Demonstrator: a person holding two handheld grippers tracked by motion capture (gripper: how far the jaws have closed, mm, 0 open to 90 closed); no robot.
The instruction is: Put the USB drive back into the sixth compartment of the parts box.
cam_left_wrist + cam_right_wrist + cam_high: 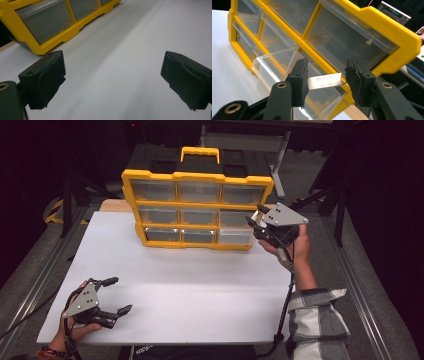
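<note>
A yellow organizer [197, 176] with clear drawers stands upright at the far side of the white table [190, 290]. Its bottom-right drawer [235, 236] is pulled out; in the right gripper view that drawer [274, 65] lies just beyond the jaws. My right gripper [255, 215] hovers at the organizer's right end, above the drawer. It is shut on a small white eraser [325, 82] printed "ERAZER", held by its two ends. My left gripper [120, 295] rests low at the table's near left corner, open and holding nothing, and the organizer's frame [67, 35] lies far ahead of it.
The organizer carries a yellow handle [200, 152] on its black top. A cable [287, 300] trails from the right gripper over the table's right edge. Metal rails [360, 285] run along both sides of the table. Bare white surface stretches between the two grippers.
</note>
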